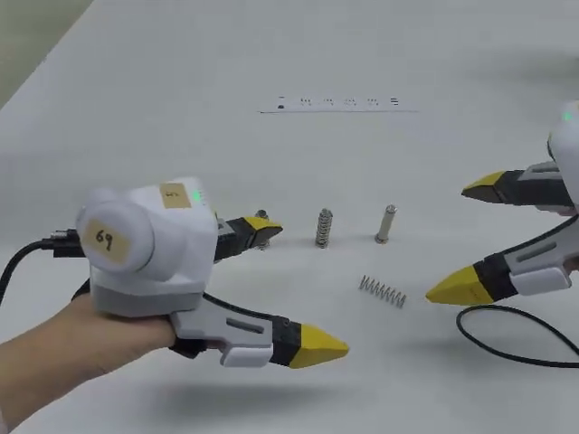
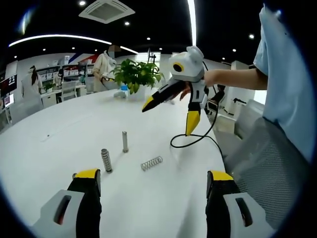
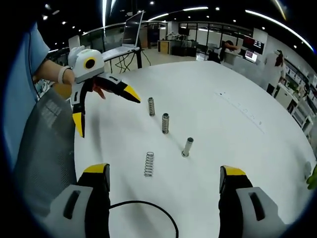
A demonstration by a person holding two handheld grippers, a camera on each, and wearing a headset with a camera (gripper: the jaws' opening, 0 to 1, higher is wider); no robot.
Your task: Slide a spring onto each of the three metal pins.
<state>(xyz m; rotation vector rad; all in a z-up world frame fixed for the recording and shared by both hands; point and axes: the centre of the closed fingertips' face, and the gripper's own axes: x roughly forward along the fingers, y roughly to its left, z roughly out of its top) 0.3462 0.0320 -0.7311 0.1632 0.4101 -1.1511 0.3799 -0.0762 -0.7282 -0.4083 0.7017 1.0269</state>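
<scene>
Two pins (image 3: 165, 123) sprung; left gripper (image 1: 306, 285) and right gripper (image 1: 452, 240) fingers released; next, we reckon, loose spring (image 1: 382, 290) onto bare pin (image 1: 386, 223).

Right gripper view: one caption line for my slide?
Two spring-covered metal pins, one bare metal pin, one loose coil spring on a white table.

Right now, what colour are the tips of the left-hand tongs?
Yellow. The left tongs have bright yellow tips, clearest in the head view.
</scene>
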